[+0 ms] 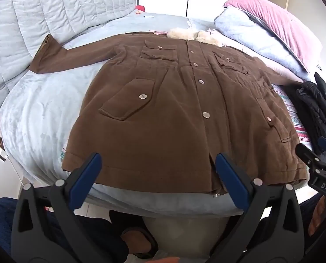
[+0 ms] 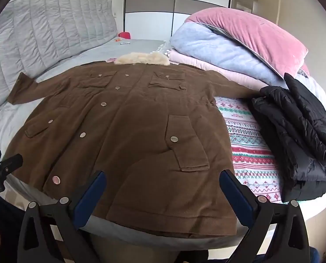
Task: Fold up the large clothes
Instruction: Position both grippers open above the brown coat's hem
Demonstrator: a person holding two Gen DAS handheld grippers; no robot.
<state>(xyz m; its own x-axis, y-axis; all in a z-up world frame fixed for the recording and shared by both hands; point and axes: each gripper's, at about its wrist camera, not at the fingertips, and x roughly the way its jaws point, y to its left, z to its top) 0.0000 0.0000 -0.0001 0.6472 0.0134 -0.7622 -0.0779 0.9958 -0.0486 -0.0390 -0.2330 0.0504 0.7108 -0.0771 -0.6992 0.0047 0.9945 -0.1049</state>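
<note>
Your left gripper (image 1: 158,164) and right gripper (image 2: 163,180) both spread wide, empty, brown fur-collared button-front coat (image 1: 174,100) flat on the bed, hem just beyond your jaws, untouched.

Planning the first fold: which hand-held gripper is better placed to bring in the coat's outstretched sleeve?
Probably the left hand-held gripper: it hangs open over the brown coat's hem on the side of the sleeve.

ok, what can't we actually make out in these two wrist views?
- Brown button-front coat, left wrist view: one sleeve end hidden past the folded black puffer jacket.
- Coat's back side: hidden in both views, it lies face up.
- Small flat object far up the grey bed, right wrist view: too small to identify.
</note>
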